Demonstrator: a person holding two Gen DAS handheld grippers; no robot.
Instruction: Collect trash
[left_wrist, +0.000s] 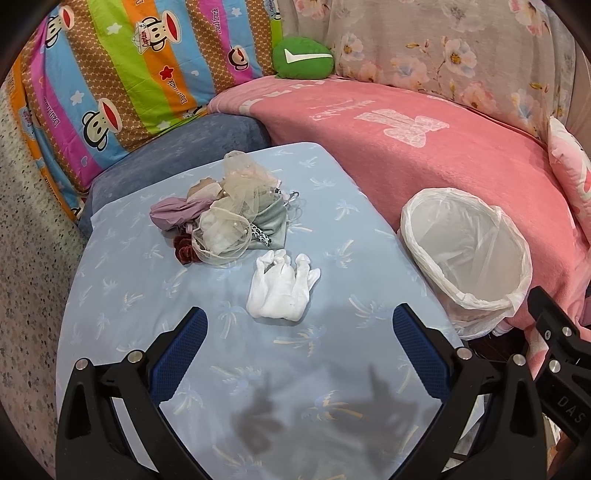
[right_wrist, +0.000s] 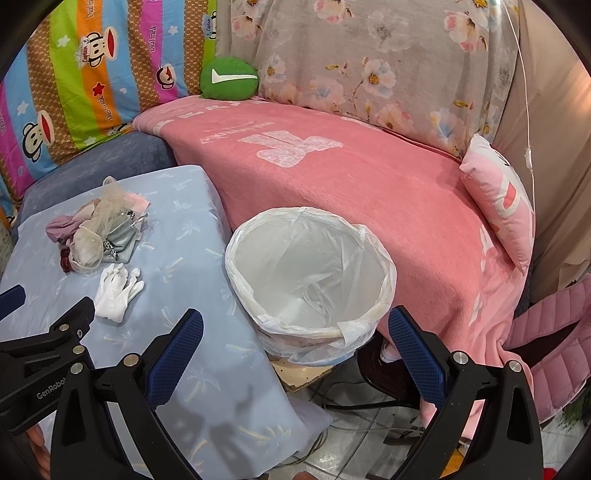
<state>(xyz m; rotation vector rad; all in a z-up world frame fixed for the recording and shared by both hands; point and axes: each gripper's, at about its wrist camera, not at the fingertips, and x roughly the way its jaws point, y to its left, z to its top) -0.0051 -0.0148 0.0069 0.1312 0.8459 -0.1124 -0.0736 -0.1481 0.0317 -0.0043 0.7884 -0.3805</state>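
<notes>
Both the left gripper (left_wrist: 299, 339) and right gripper (right_wrist: 295, 339) are held spread and empty; white gloves (left_wrist: 281, 288) lie mid-cushion, the lined bin (right_wrist: 310, 280) stationed beside its right edge for drop-off.

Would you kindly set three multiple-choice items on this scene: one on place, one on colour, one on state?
1. Where do the white gloves lie?
A. in the bin
B. on the blue palm-print cover
C. on the pink blanket

2. What colour is the round cushion?
A. green
B. yellow
C. black

3. How is the lined trash bin?
A. overflowing
B. lidded
C. open, holding only its liner

Answers: 1 B, they rest on the cover beside the fabric pile; 2 A, green with a white mark; 3 C, only the liner shows inside.
</notes>
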